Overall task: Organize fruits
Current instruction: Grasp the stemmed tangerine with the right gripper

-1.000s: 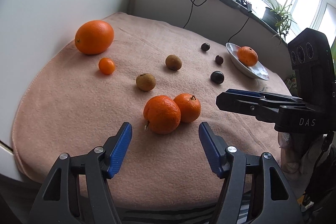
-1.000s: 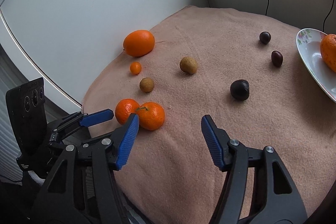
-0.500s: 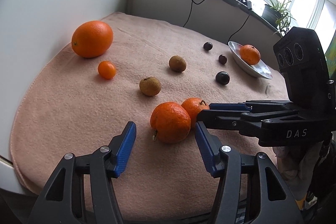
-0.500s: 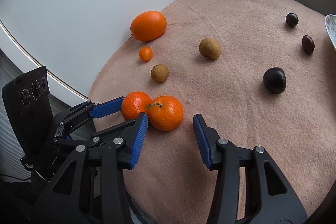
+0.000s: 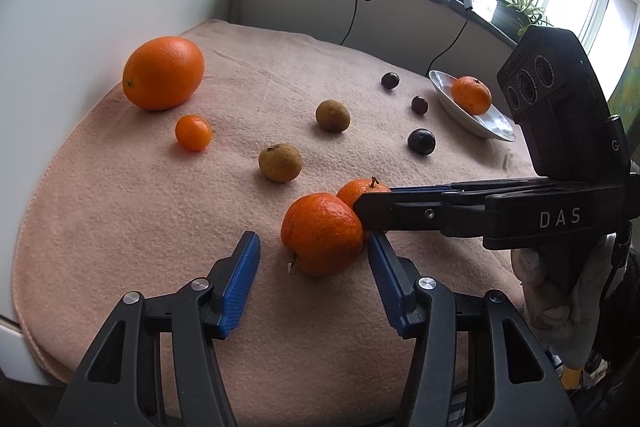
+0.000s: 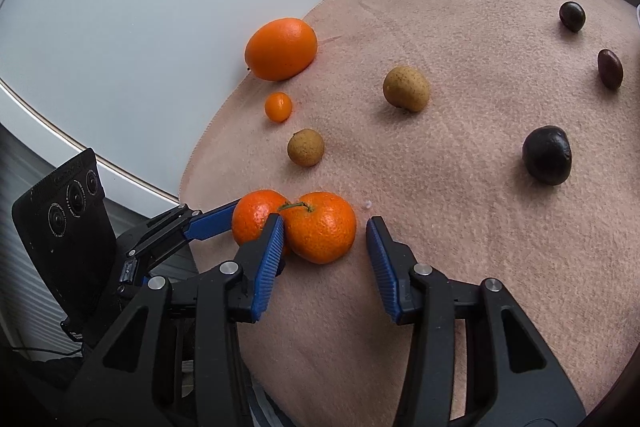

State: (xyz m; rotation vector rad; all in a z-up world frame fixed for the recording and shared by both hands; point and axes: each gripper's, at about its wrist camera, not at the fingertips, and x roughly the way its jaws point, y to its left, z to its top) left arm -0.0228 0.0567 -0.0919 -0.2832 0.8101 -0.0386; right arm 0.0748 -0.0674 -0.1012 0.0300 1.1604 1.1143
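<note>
Both tools, left (image 5: 312, 259) and right (image 6: 326, 247), are closing in, still spread, each straddling one tangerine (image 5: 322, 233) (image 6: 320, 227) — grasps imminent.

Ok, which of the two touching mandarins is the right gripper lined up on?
The mandarin with the green stem: it sits between the open fingers of the right gripper. Its stemless neighbour lies outside them, in front of the left gripper.

2 touching tangerines (image 6: 320, 227); crowded fingers (image 6: 269, 251)

left wrist: low, close, faces windows | right wrist: low, close, faces wall | shared: two touching mandarins (image 5: 322, 233) (image 6: 320, 227)
</note>
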